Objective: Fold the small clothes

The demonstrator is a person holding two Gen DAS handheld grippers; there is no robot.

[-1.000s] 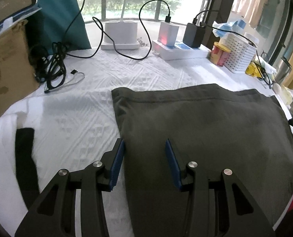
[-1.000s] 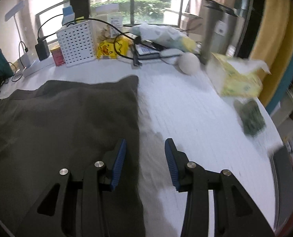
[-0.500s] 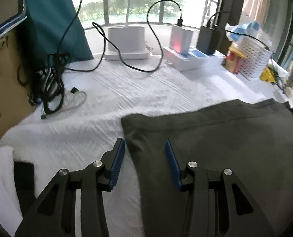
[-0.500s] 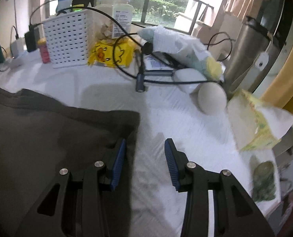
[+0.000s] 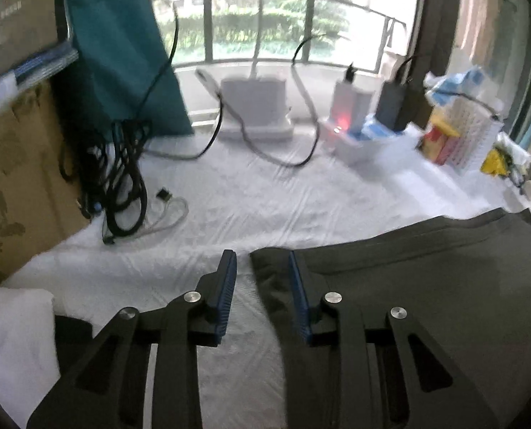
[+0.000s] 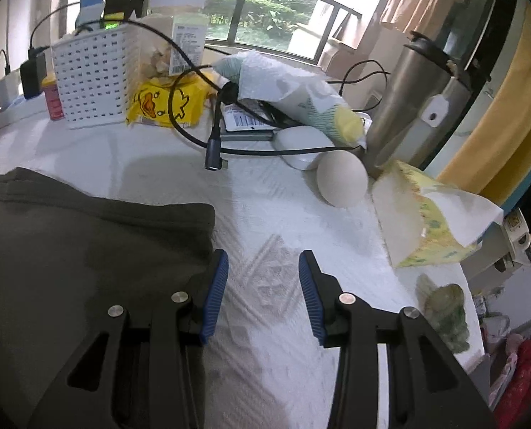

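My left gripper (image 5: 262, 268) sits at the lower centre of its view, over the far left corner of the dark garment (image 5: 426, 286). Its jaws have just been closing and now stand narrow but not pinching; the garment's corner and left edge lie between them, the right pad over the cloth and the left over the white sheet (image 5: 247, 207) (the view is a little blurred). The garment lies flat and fills the lower right of that frame.

My right gripper (image 6: 263, 268) holds its jaws partly apart with only bare sheet between them. The garment's far right corner (image 6: 194, 221) lies just left of the left pad, which stands at the cloth's edge. The garment fills the lower left of this view. A tissue box (image 6: 419, 214) sits at the right, well apart.
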